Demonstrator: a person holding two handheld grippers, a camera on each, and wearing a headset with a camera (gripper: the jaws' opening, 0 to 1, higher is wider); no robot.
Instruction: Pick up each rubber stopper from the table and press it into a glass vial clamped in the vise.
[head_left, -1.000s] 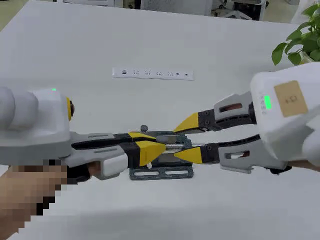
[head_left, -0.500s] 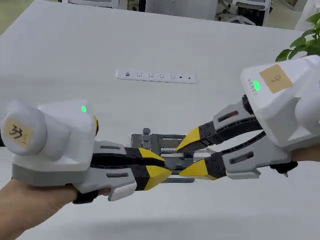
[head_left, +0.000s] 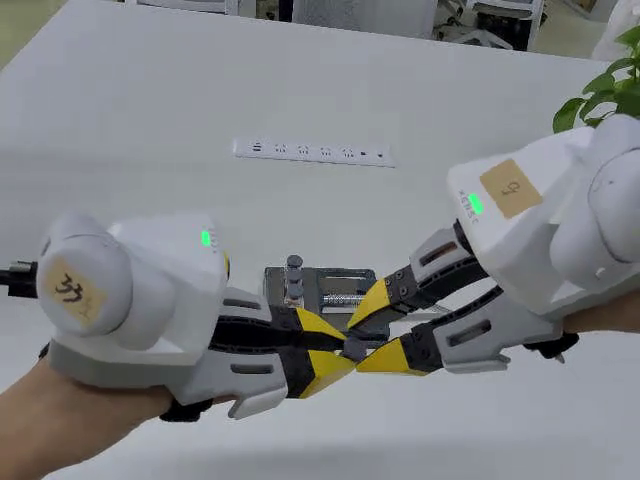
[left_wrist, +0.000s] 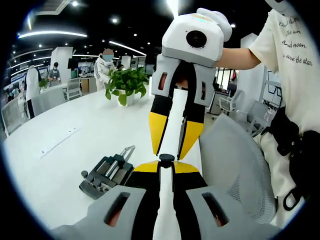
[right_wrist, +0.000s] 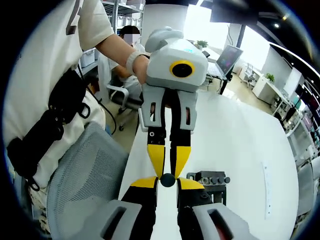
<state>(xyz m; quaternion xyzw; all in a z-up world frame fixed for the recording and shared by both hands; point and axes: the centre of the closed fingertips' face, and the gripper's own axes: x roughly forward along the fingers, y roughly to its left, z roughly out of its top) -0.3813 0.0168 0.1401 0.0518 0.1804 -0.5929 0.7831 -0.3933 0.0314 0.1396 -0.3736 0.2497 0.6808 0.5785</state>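
While the left tongs clench one stopper near one vise, the right tongs flank it, hold unclear.

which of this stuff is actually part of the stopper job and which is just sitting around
Job: rubber stopper pinched in the left hand-held gripper; right hand-held gripper open around it; vise; dark-topped vials on it.

Lying about: power strip; potted plant; mesh chair.
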